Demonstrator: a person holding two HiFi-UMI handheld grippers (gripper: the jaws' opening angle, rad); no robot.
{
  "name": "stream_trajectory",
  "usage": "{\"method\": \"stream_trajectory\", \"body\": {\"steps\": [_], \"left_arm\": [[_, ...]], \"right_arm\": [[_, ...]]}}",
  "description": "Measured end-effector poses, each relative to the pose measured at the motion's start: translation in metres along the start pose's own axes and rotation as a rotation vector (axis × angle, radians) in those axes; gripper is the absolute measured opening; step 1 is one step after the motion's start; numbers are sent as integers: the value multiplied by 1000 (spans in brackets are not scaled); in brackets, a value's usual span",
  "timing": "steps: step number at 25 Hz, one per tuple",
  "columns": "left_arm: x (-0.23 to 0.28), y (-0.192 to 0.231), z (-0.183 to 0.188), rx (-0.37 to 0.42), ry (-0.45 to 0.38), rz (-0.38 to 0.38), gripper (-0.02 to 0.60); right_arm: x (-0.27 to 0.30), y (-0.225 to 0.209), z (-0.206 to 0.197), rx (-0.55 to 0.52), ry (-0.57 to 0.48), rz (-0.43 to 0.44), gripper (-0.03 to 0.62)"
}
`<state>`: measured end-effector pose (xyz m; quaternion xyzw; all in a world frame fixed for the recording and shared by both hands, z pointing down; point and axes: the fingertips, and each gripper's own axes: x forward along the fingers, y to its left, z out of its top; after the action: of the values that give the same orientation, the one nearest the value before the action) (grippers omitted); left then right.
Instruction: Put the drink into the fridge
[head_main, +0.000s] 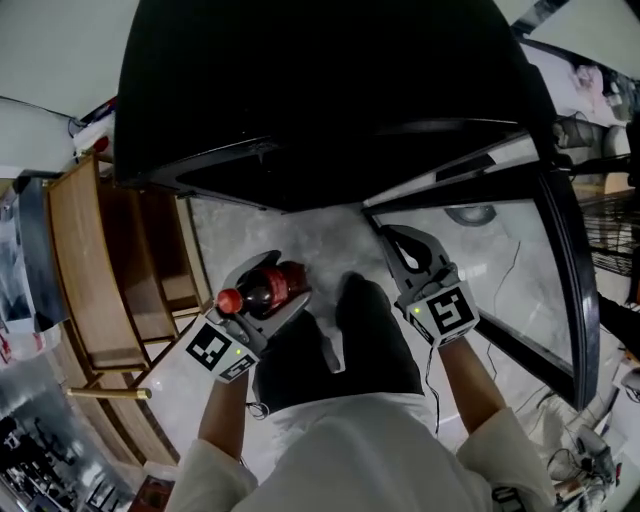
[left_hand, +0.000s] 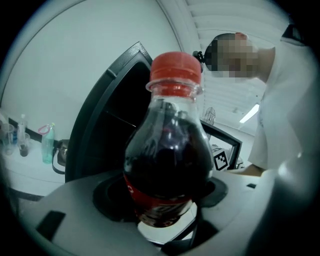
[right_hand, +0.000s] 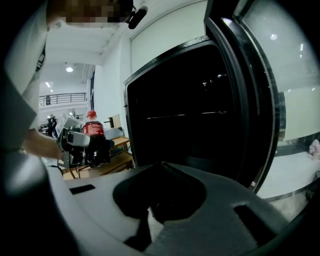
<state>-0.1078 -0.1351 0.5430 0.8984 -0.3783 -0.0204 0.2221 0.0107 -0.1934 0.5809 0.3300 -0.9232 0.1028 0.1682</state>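
The clear plastic bottle of dark cola with a red cap and red label is held clamped between the jaws of the left gripper, above the pale marbled floor and in front of the tall black fridge, outside its opening. In the left gripper view the bottle is seen gripped low on its body, at the red label, with the grey jaws of the left gripper pressed against it from both sides and the cap uppermost. In the head view the cap is pointed down and to the left, toward the person. The fridge is shown standing open, its dark interior exposed and its glass-paned door with a black frame swung out to the right. The right gripper is held just beside the lower edge of that door; whether it touches cannot be told. In the right gripper view its jaws are seen brought together with nothing between them, and the bottle is visible well to its left. A light wooden slatted frame is seen beside the fridge on the left.
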Motion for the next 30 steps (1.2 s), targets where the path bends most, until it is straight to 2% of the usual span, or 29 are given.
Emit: {"method": "stream_trajectory", "body": {"steps": [9, 13, 19, 24, 30], "left_arm": [[32, 55, -74, 41, -33, -55, 296], [38, 78, -109, 65, -65, -56, 296], [47, 99, -157, 97, -59, -50, 296], [58, 110, -174, 101, -70, -31, 296], [72, 114, -171, 114, -83, -16, 296]], "right_arm": [[59, -10, -56, -56, -52, 23, -3], [76, -13, -91, -38, -70, 17, -3], [85, -20, -136, -115, -109, -7, -3], [85, -19, -159, -130, -99, -19, -3], [81, -25, -167, -157, -85, -28, -3]]}}
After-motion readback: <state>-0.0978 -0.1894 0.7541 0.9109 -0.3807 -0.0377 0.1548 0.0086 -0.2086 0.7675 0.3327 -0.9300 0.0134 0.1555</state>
